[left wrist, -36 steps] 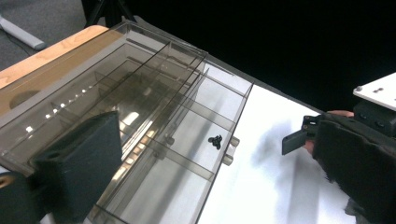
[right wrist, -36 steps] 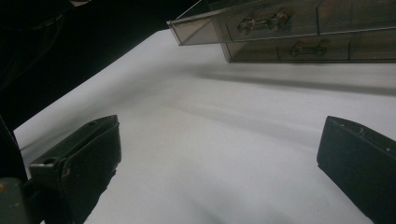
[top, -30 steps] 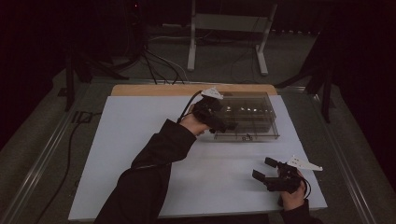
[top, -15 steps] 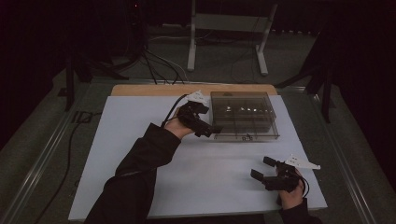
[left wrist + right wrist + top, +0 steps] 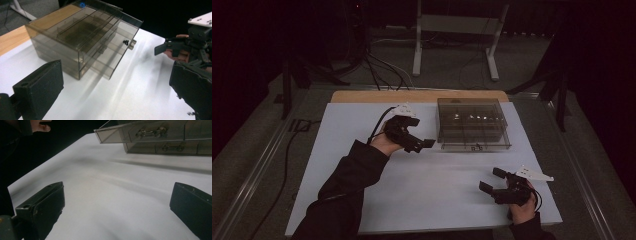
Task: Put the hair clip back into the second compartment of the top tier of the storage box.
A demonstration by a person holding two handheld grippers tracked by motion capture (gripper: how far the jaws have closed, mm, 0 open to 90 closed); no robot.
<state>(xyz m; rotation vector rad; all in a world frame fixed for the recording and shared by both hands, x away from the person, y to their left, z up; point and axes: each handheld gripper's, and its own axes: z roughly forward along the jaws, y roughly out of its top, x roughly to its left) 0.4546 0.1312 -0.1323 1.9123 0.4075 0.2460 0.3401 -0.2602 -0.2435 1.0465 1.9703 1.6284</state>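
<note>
left gripper backs away from the drawer box, one drawer left pulled out

the left gripper (image 5: 419,144) was up against the left end of the clear drawer box (image 5: 472,122) a second ago; now it sits off at the box's 9 o'clock, apart from it, jaws spread wide and holding nothing. the box stands at the table's 1 o'clock on the white sheet (image 5: 362,150), and in the left gripper view its lower drawer (image 5: 117,50) juts out with a small dark bit (image 5: 126,42) inside. the right gripper (image 5: 491,181) waits at the table's 5 o'clock, hardly shifted, jaws also wide and empty. my reading: the opening pull looks finished, and the next step is likely reaching into that drawer.
</note>
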